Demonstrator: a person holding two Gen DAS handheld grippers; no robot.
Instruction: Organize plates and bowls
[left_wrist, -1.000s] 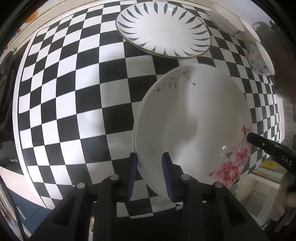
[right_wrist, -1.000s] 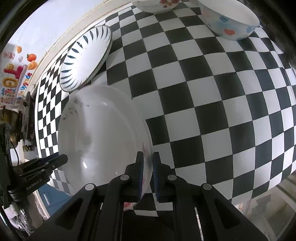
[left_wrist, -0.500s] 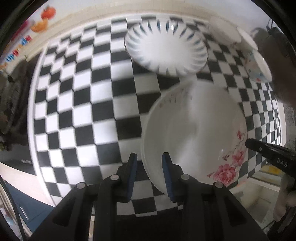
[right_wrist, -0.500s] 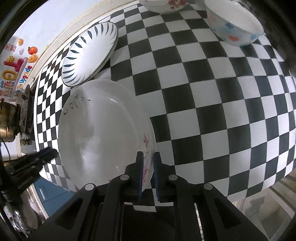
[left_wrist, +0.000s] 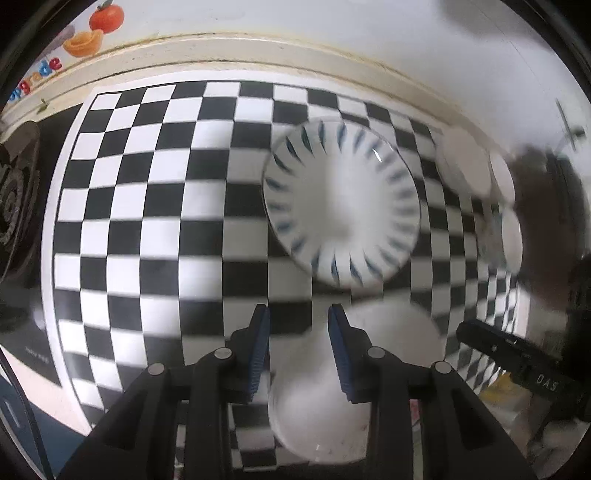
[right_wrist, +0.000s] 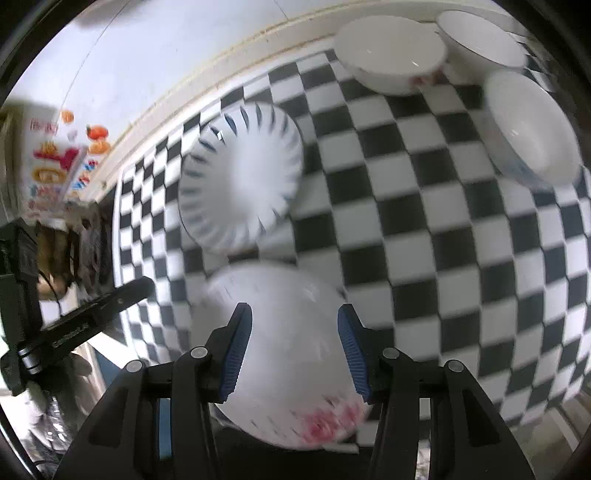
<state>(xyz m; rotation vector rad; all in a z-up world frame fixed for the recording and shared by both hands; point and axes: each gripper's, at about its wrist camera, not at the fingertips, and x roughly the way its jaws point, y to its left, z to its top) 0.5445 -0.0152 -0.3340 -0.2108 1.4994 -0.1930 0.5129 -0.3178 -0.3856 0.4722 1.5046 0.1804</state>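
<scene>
A white plate with pink flowers (left_wrist: 402, 332) (right_wrist: 273, 291) lies on the checkered cloth (left_wrist: 155, 229) near its front edge, blurred by motion. My left gripper (left_wrist: 299, 332) hovers above its left rim, jaws opening, pads clear of it. My right gripper (right_wrist: 295, 332) hangs over the plate's right side, its jaws also opening wide and touching nothing. Just behind sits a white plate with blue radial strokes (left_wrist: 341, 206) (right_wrist: 240, 177). Each gripper shows in the other's view: the right gripper (left_wrist: 517, 362), the left gripper (right_wrist: 92, 314).
Three bowls stand at the back right: a white bowl with a flower mark (right_wrist: 391, 55), a second white bowl (right_wrist: 480, 37), and a bowl with blue marks (right_wrist: 532, 129). A wall with fruit stickers (left_wrist: 88, 33) runs behind. A stove burner (left_wrist: 14, 199) borders the cloth's left.
Both grippers held the flowered plate's rim; now both have let go, widened their jaws and lifted away. The plate lies flat on the cloth and more wall shows.
</scene>
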